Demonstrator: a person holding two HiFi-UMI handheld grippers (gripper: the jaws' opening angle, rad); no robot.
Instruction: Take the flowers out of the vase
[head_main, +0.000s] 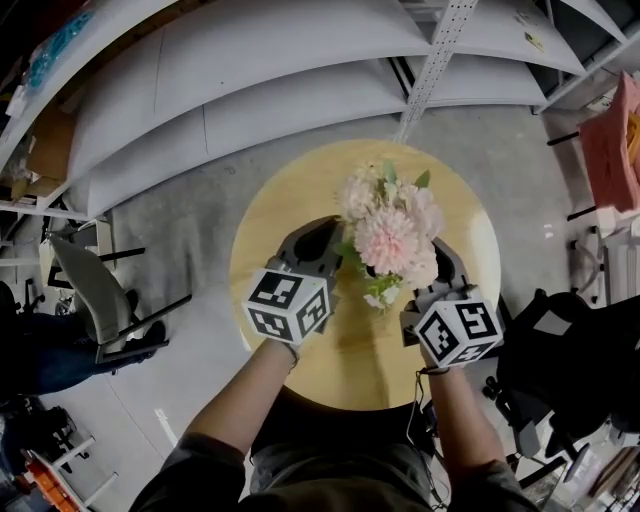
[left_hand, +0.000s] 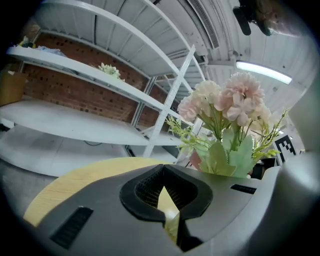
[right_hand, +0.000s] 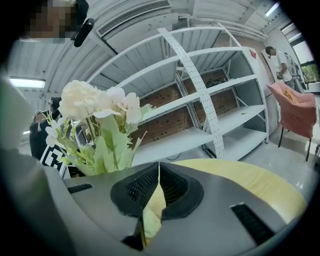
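Round wooden table (head_main: 275, 215), white shelves behind. Flowers (head_main: 392, 232) stand mid-table between the grippers, vase hidden under the blooms. Left gripper (head_main: 318, 240) and right gripper (head_main: 447, 262) are both pinched closed and empty. Flowers look light and floppy, so I'd grab the stems low, gently.

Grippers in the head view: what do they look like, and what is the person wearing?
Both the left gripper and right gripper are dark grey wedge-shaped shells with black ribbed pads, each carrying a white cube with black square markers. The person wears dark short sleeves.
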